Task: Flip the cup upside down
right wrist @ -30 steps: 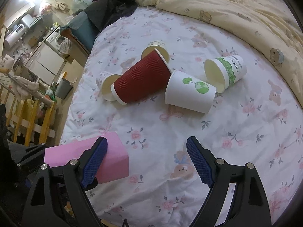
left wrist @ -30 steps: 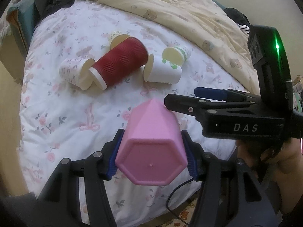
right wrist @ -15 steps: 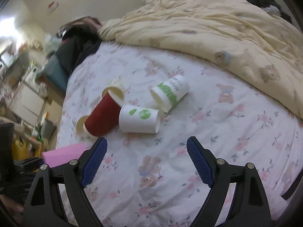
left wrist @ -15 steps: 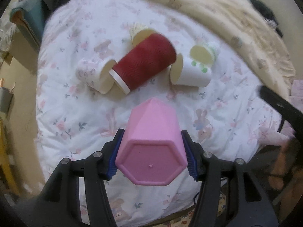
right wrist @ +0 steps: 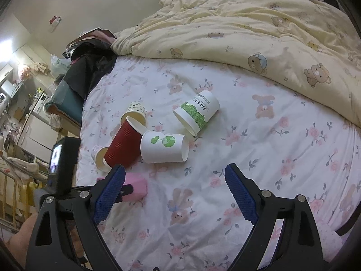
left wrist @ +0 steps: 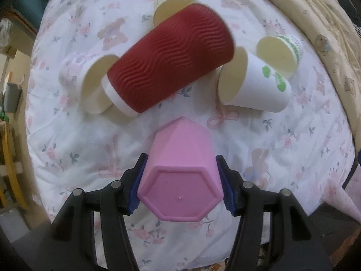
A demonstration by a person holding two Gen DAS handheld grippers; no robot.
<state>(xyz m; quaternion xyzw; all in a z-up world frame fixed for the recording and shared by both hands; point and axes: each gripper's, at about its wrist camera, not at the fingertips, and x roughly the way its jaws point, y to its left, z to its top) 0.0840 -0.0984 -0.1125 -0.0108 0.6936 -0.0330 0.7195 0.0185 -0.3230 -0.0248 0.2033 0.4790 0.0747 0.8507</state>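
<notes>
My left gripper (left wrist: 180, 180) is shut on a pink hexagonal cup (left wrist: 180, 169). The cup's closed base faces the camera and its mouth points toward the bed sheet, close to or on it. In the right wrist view the pink cup (right wrist: 137, 187) shows at lower left, with the left gripper's body beside it. My right gripper (right wrist: 174, 194) is open and empty, held above the sheet to the right of the pink cup.
Several paper cups lie on their sides just beyond: a red ribbed cup (left wrist: 171, 65), a white cup with green print (left wrist: 255, 85), a green-patterned cup (left wrist: 279, 54), a floral one (left wrist: 88, 83). A yellow bear duvet (right wrist: 259, 29) covers the far side. The bed edge is at left.
My left gripper has carried the pink cup forward and lower, closer to the lying cups. My right gripper has pulled back and up, out of the left view.
</notes>
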